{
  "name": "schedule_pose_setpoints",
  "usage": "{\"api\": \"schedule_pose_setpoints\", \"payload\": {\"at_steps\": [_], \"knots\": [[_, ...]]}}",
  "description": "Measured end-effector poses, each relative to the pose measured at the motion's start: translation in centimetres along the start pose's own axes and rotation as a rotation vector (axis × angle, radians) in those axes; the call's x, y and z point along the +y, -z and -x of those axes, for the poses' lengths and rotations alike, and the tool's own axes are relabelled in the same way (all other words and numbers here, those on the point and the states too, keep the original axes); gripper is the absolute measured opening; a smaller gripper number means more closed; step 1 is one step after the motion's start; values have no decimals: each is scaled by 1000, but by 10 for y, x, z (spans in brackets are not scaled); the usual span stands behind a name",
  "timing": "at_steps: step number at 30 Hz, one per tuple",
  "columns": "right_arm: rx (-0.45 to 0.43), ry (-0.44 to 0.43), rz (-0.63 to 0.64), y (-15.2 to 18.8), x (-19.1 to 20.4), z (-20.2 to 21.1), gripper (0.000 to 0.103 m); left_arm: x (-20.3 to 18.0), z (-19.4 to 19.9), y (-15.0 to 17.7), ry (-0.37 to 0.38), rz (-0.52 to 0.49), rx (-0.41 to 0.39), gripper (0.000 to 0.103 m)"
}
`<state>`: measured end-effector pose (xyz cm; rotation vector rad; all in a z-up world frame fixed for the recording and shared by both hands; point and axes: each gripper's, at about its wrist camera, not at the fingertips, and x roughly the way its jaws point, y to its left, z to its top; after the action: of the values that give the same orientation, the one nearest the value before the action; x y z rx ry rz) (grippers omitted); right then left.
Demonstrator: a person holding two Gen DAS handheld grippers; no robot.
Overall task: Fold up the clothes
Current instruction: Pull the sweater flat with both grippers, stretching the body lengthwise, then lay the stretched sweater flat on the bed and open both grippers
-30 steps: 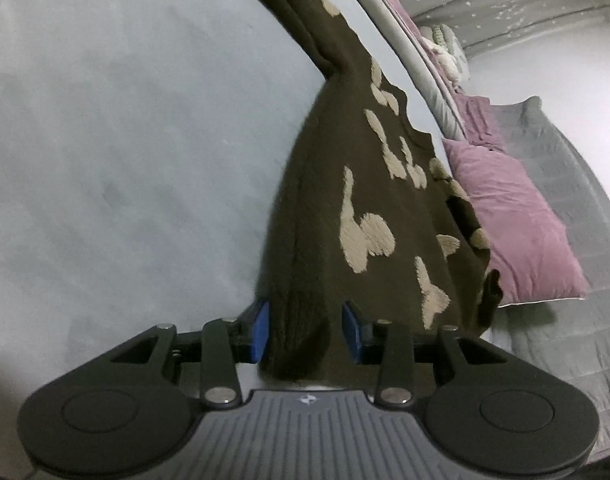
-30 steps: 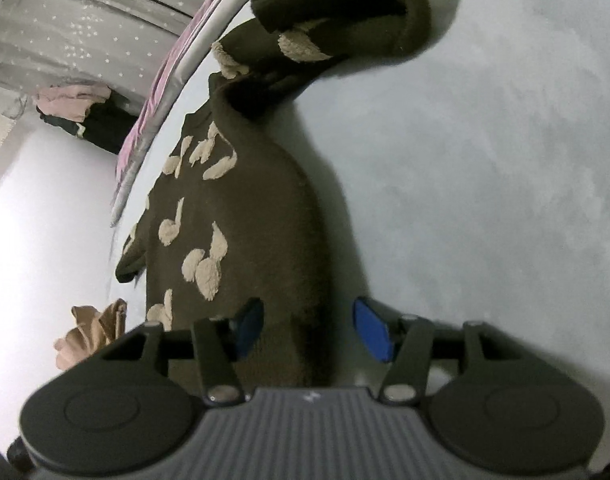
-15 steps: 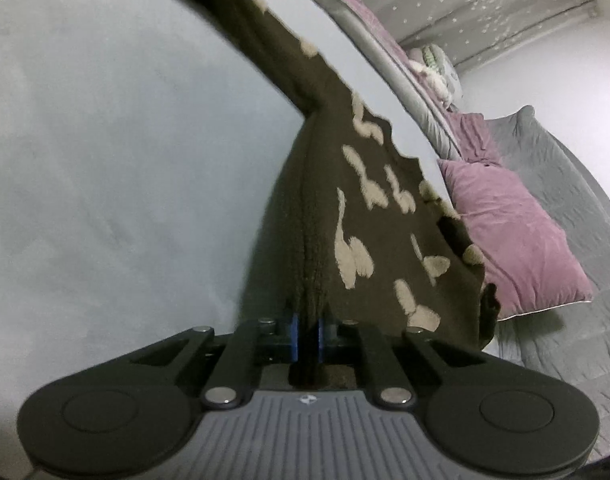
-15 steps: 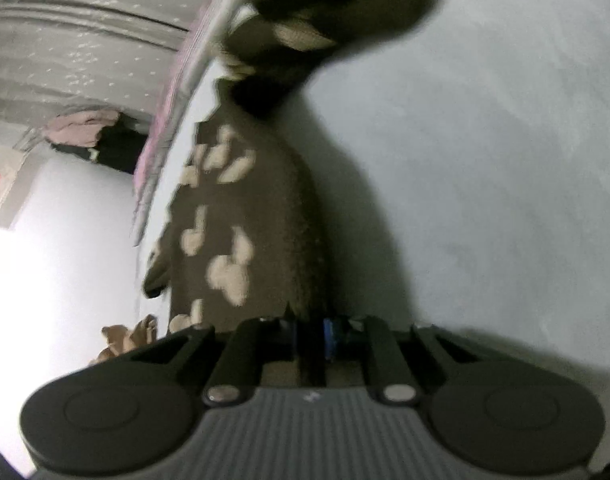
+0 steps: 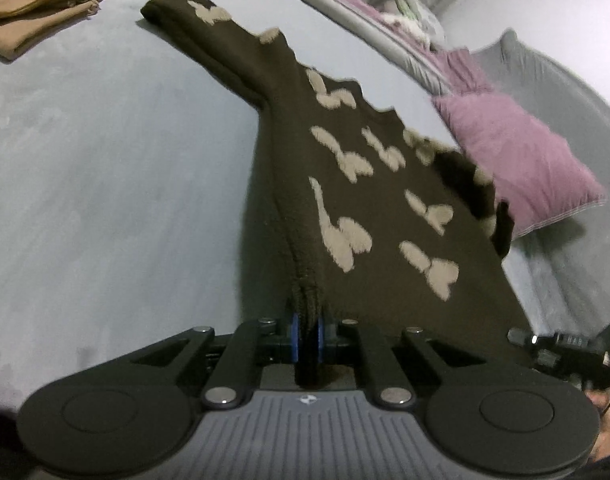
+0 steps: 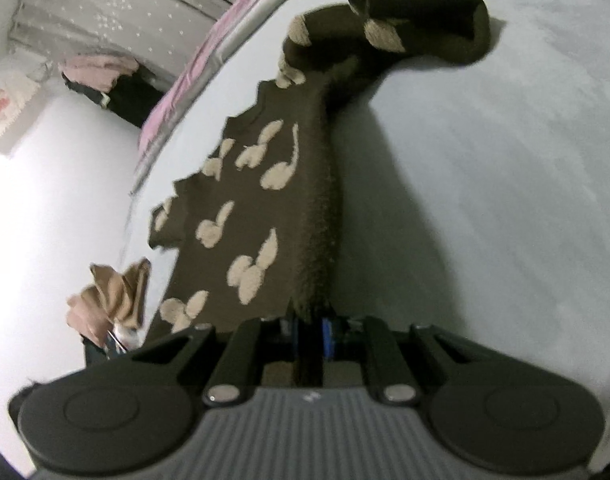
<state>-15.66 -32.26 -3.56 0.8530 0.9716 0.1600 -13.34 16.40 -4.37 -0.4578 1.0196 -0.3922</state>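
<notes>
Left wrist view: a pale grey bed surface (image 5: pixel 105 168) is seen spread wide, and on it a dark brown sweater (image 5: pixel 369 208) patterned with beige shapes is laid out, one sleeve (image 5: pixel 209 40) stretched flat toward the far left. Beyond the sweater, a purple pillow (image 5: pixel 521 164) is propped against grey quilted bedding (image 5: pixel 577 92) at the right. A tan garment (image 5: pixel 29 20) is bunched at the top left corner, well apart from the sweater. The near hem of the sweater is pinched by the left gripper (image 5: pixel 307 334), whose blue-padded jaws are drawn narrow on a gathered fold of the knit. Part of the other tool is glimpsed at the lower right edge.

In the right wrist view, the same sweater (image 6: pixel 265 200) is shown running away from the camera, its other sleeve (image 6: pixel 425 24) curled over on itself at the top. The opposite corner of the hem is clamped by the right gripper (image 6: pixel 309 334), jaws closed tight on the cloth. The tan garment (image 6: pixel 117 292) is seen at the lower left. Dotted grey curtains (image 6: pixel 117 4) and a pink-and-black pile of clothes (image 6: pixel 105 72) are visible in the background.
</notes>
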Motion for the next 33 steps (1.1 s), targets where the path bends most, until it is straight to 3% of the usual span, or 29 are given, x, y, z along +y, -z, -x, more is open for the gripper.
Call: {"api": "schedule_pose_setpoints", "payload": {"at_steps": [11, 15, 18, 24, 25, 28, 29, 30, 33], "knots": [[79, 87, 47, 31, -12, 6, 10, -15, -21, 10, -108, -98, 119, 8], [138, 169, 87, 40, -12, -5, 10, -10, -36, 10, -150, -106, 158, 9], [170, 224, 114, 37, -15, -16, 10, -6, -43, 10, -159, -99, 161, 11], [187, 248, 130, 33, -17, -22, 12, -2, -35, 3, -120, -54, 165, 21], [182, 243, 122, 32, -17, -21, 14, -2, -33, 2, -121, -49, 167, 24], [164, 226, 107, 29, -16, -15, 38, -4, -27, 0, -127, -37, 166, 34], [156, 223, 108, 27, -14, -12, 51, -6, -23, -1, -136, -43, 155, 35], [138, 235, 127, 25, -10, -9, 57, -9, -20, -3, -147, -54, 139, 38], [82, 268, 177, 18, 2, -1, 57, -19, -9, -9, -181, -98, 73, 43]]}}
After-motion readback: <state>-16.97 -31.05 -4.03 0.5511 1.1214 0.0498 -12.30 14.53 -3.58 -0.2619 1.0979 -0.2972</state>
